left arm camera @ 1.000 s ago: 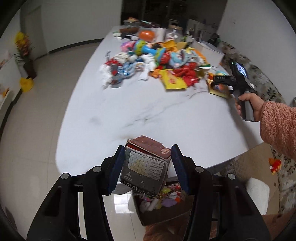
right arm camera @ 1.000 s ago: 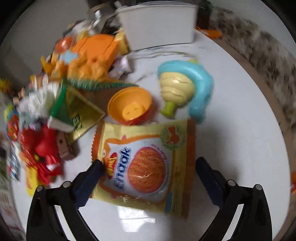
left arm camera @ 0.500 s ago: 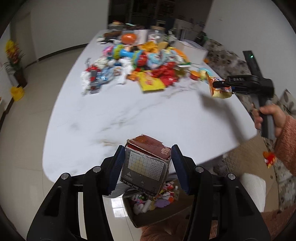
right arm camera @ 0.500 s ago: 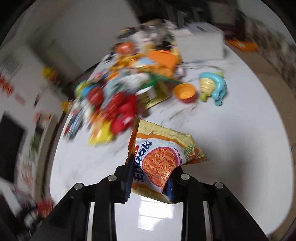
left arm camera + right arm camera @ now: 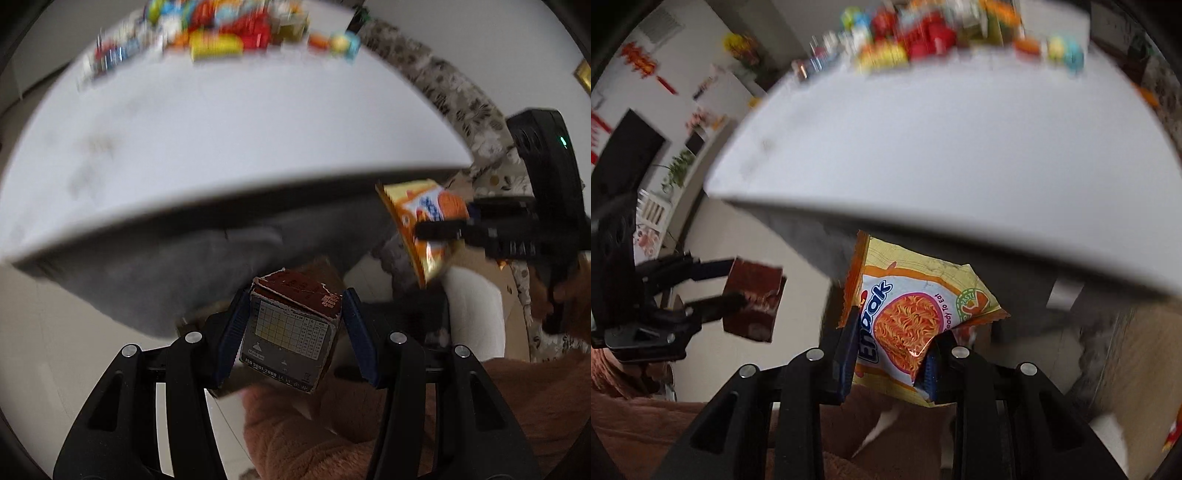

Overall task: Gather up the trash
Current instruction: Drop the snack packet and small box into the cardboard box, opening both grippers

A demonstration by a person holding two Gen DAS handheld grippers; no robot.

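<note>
Left claw [image 5: 291, 328]: clamped on a small torn box [image 5: 291, 332], blue pads against its two side walls, at the lower centre of the left wrist view.
Right claw [image 5: 890, 354]: pinched on the lower part of a noodle packet [image 5: 912, 314], which stands upright above the pads.
Key relation: both pieces hang below the edge of the white surface [image 5: 229, 122], off it and out over the floor; the drop spot likely lies below the claws, though no bin shows clearly.
Nearer: cannot tell which hand is closer to it.
Left view only: the packet at right of frame, long axis tilted.
Right view only: the box at left of frame, and the remaining pile [image 5: 923, 37] blurred at the top.
</note>
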